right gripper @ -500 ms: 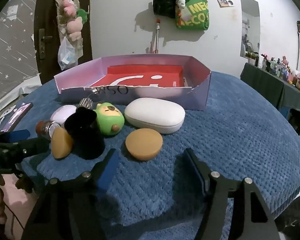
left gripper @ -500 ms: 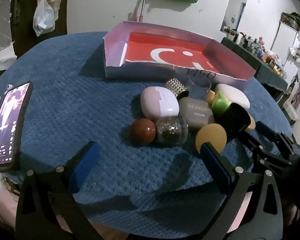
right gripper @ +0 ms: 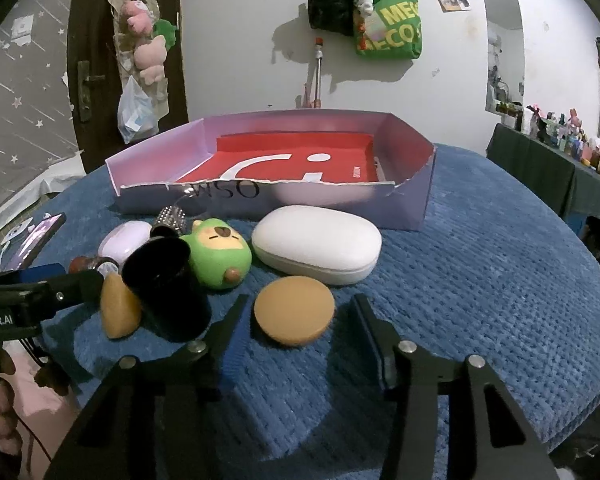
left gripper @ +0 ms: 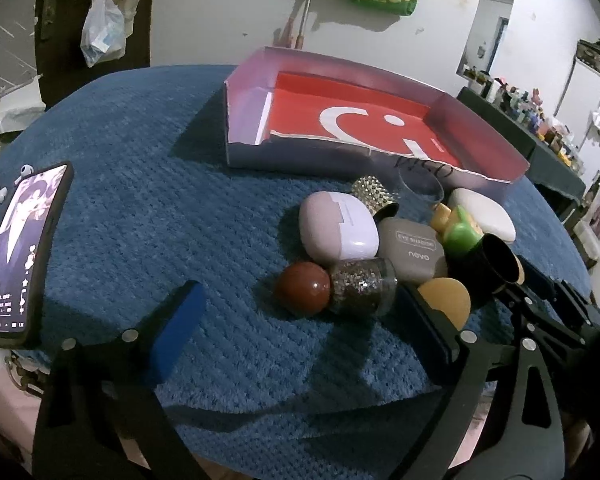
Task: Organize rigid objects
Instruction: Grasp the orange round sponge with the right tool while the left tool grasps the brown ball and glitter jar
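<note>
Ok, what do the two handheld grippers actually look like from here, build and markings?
Both are black, open-framed linkages with silver pivot screws and blue pads lining the finger insides. The left gripper shows this in its own view; in the right wrist view it carries white lettering ending "Robot.AI" on its side. The right gripper looks the same. No sleeves or cables are clearly visible.

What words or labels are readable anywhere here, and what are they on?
"EYE SHADOW" and "novo": grey compact.
"OSM", upside down in the right wrist view: front wall of the box.
"MEG" over "ECO", cut off: green bag on the wall.
"Robot.AI", start cut off: left gripper.
Phone screen text: too small to read.
Wall photos: too small to read.
</note>
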A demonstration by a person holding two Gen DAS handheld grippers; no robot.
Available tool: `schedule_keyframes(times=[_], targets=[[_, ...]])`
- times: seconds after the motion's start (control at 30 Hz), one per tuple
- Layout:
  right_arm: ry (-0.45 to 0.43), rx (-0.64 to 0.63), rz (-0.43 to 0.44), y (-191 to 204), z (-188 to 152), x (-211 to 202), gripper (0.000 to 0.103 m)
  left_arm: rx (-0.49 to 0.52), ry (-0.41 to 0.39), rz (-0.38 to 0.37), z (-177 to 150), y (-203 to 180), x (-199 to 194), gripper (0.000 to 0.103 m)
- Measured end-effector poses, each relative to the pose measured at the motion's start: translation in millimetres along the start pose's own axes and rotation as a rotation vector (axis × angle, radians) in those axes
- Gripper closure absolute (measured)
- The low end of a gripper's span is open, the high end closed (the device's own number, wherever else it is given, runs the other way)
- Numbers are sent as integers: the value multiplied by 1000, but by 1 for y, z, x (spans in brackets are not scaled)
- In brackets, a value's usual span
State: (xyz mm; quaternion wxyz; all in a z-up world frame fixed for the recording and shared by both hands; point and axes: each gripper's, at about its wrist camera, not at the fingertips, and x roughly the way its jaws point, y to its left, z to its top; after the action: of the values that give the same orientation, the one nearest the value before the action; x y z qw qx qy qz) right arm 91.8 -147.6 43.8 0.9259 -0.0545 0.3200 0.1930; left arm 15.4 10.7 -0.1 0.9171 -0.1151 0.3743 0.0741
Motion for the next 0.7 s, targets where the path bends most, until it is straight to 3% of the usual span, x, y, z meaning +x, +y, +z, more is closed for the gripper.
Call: schedule_keyframes(times=[0.13, 0.27, 0.4, 0.7], targets=[[-12, -6, 1, 4, 0, -3, 63, 12, -9, 21, -1, -5, 3, 8], [-2, -22, -11, 4, 0, -2, 63, 32, -11, 30, -3, -9, 2, 19], [-19, -15, -8, 5, 1, -4, 63, 54, 7, -17, -5, -16, -2, 46], [-10, -7, 3, 3, 3, -10, 63, 43, 6, -40, -5, -11, -6, 46]])
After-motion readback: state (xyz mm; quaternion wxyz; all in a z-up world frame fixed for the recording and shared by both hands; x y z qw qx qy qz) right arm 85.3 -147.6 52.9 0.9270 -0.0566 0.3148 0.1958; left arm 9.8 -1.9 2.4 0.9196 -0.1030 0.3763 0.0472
